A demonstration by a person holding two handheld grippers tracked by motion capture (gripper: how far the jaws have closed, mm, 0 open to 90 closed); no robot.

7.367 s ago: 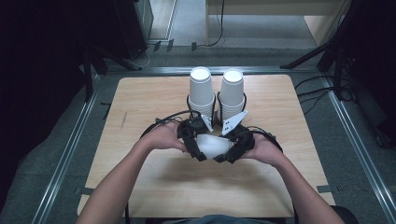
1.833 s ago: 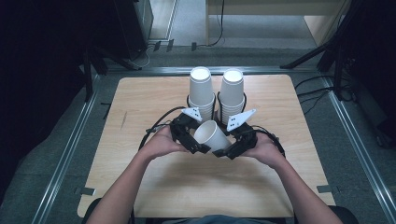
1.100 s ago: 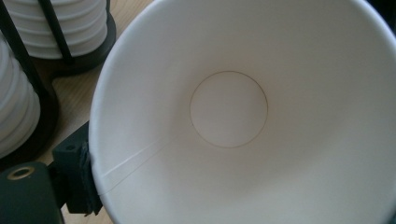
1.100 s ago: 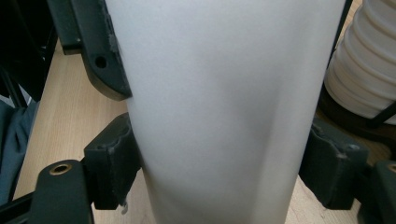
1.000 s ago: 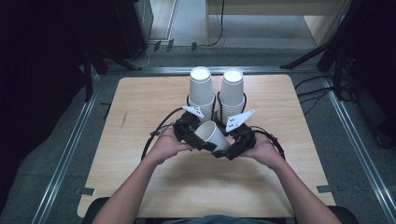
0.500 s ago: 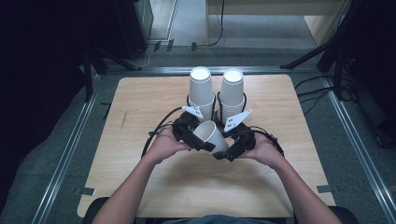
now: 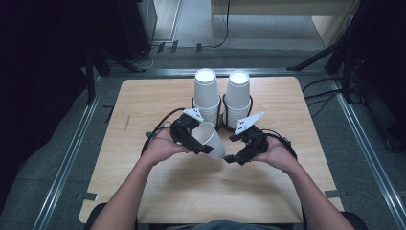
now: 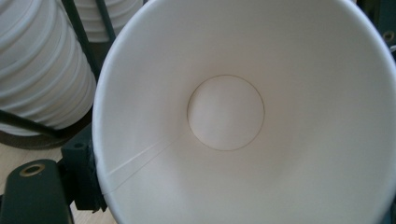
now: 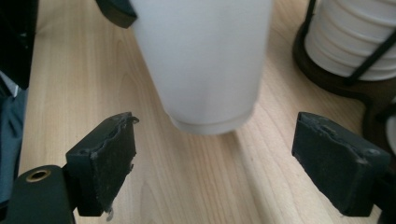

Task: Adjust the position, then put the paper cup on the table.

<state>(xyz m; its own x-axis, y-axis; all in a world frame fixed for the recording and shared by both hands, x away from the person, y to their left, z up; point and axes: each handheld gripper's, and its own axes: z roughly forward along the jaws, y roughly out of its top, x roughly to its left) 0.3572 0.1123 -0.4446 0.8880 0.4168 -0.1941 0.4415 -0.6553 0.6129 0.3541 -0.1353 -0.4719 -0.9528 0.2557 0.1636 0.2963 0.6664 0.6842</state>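
Observation:
A white paper cup hangs tilted above the table, mouth toward my left gripper, which is shut on it. The left gripper view looks straight into the cup, with one black finger at its rim. My right gripper stands open just right of the cup's base. Its jaws have just been opening. In the right gripper view the cup's base sits just beyond the gripper, and neither pad touches it.
Two tall stacks of white cups stand upside down in black wire holders just behind the hands. They also appear as a stack and a stack. The wooden table has bare room at left, right and front.
The right gripper's jaws have come off the cup's base and now stand wide apart. The left gripper keeps hold of the cup, and both hands have barely moved.

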